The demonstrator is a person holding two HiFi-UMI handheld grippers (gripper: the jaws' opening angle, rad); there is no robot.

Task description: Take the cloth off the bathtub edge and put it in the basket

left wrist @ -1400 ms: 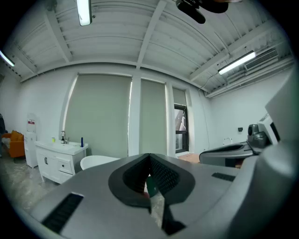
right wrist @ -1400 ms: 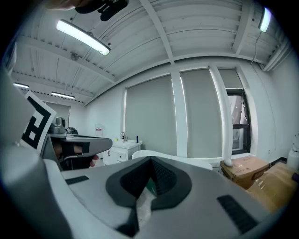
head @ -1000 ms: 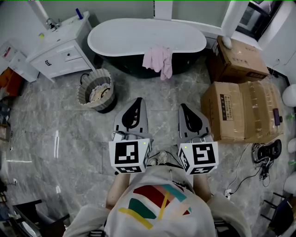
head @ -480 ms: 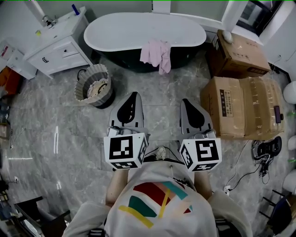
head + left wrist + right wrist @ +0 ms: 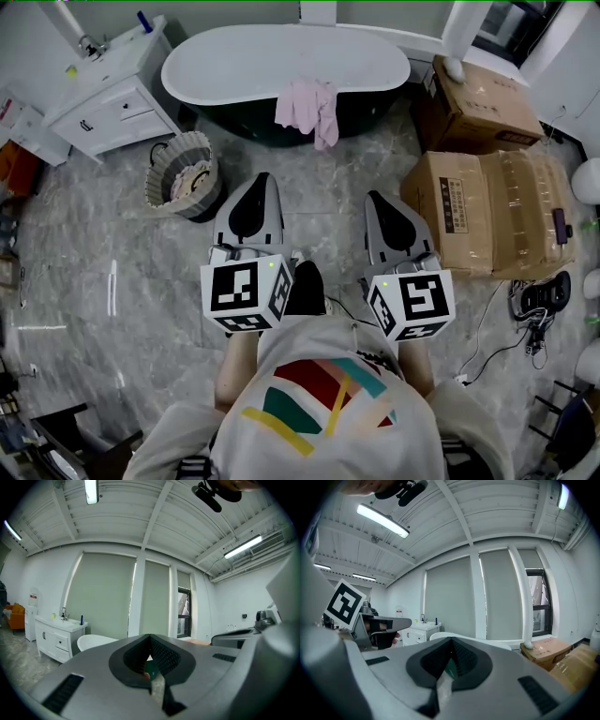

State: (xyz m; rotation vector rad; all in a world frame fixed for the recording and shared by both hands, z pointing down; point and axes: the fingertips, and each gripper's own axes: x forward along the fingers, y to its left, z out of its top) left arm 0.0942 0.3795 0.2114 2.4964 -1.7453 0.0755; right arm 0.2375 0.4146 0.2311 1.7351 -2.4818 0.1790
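A white vanity cabinet (image 5: 103, 89) stands far left. Beside it on the grey marble floor (image 5: 112, 319) sits the round woven basket (image 5: 153, 187), holding what may be pale laundry. The left gripper (image 5: 262, 178) is clenched on nothing. Beyond it, the pink cloth (image 5: 307, 105) hangs over the near edge of the white oval bathtub (image 5: 281, 58). The right gripper (image 5: 373, 195) is likewise closed and empty. Brown cardboard boxes (image 5: 487, 216) lie at the right.

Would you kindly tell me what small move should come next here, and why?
Probably carry the right gripper forward toward the pink cloth, opening its jaws: the cloth hangs over the bathtub rim, well ahead, and that gripper is shut and empty.
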